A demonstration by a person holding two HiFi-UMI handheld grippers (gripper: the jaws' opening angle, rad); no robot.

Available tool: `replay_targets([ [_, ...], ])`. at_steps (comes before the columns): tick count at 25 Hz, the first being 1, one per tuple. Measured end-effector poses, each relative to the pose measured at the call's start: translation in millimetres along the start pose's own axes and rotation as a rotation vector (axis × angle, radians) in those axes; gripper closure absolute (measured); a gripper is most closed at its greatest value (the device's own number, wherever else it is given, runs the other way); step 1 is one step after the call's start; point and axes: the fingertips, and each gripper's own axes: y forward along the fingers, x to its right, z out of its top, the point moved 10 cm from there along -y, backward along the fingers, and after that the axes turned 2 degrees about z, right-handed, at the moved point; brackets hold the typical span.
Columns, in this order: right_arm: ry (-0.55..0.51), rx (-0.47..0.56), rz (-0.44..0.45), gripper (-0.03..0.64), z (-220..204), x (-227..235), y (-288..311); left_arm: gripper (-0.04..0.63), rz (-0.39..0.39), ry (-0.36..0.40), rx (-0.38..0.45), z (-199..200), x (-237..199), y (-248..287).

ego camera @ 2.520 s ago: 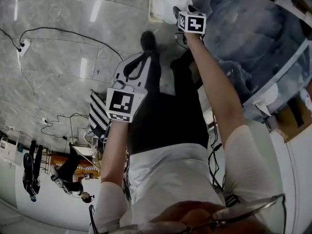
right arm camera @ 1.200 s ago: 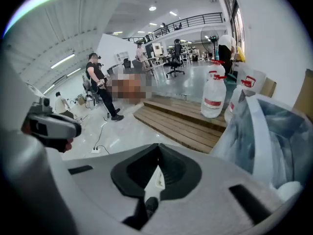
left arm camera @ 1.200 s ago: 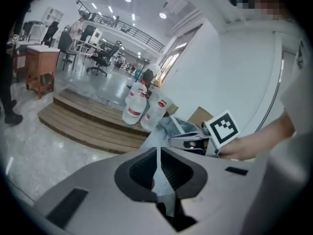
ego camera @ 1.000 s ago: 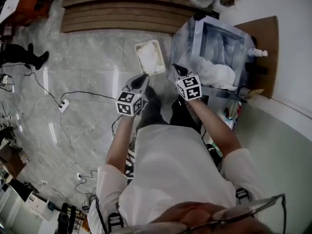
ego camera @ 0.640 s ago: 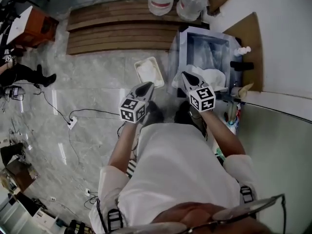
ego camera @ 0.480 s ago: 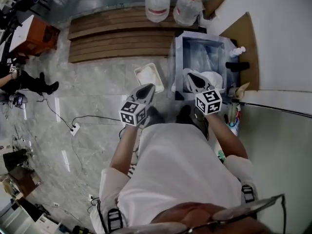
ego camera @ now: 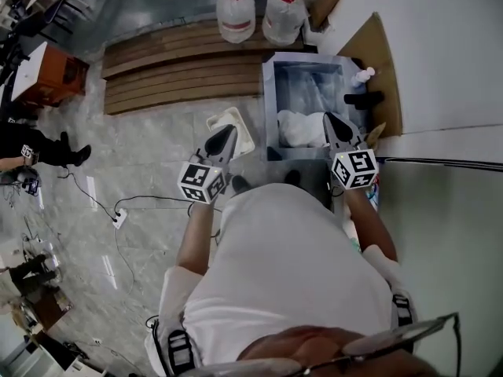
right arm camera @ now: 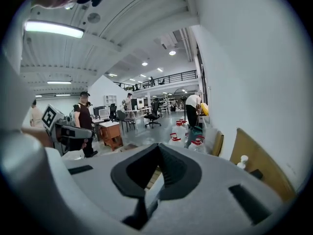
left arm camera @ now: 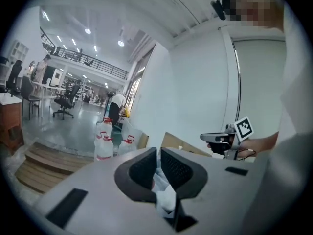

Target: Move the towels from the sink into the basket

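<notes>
White towels (ego camera: 301, 128) lie heaped at the near end of the steel sink (ego camera: 269, 93). To its left, a white basket (ego camera: 243, 129) with white cloth in it stands on the floor, half hidden by my left gripper (ego camera: 226, 130). That gripper hangs above the basket, shut and empty. In the left gripper view its jaws (left arm camera: 158, 153) show only a thin slit, with white cloth far beyond. My right gripper (ego camera: 330, 117) is over the sink's right side beside the towels. In the right gripper view (right arm camera: 157, 147) it is shut on nothing.
Two water jugs (ego camera: 236, 12) stand beyond the sink, next to a wooden slatted platform (ego camera: 185, 67). A soap bottle (ego camera: 362, 75) and a cardboard sheet (ego camera: 379, 69) sit by the white wall. A cable and socket (ego camera: 118, 214) lie on the marble floor, and an orange cabinet (ego camera: 51, 73) stands at far left.
Both grippers have risen from low near the basket. The right one swung right, from the sink's near left corner to over its right side. The left one stays above the basket.
</notes>
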Motion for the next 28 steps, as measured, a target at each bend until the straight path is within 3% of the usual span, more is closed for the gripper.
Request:
replay_targets([
  [12, 0.024, -0.056, -0.025, 0.62, -14, 39, 3, 0.566, -0.022, 0.0, -0.024, -4, 9, 41],
  [14, 0.024, -0.13, 0.002, 0.612, -29, 49, 11, 0.567, -0.02, -0.009, -0.04, -13, 12, 47],
  [16, 0.024, -0.229, 0.038, 0.544, -49, 58, 20, 0.566, -0.017, -0.021, -0.061, -25, 17, 52],
  [23, -0.007, -0.527, 0.115, 0.443, -132, 92, 77, 0.566, -0.001, -0.064, -0.14, -61, 27, 68],
  [28, -0.039, -0.764, 0.232, 0.299, -209, 103, 119, 0.566, 0.02, -0.081, -0.203, -88, 35, 76],
])
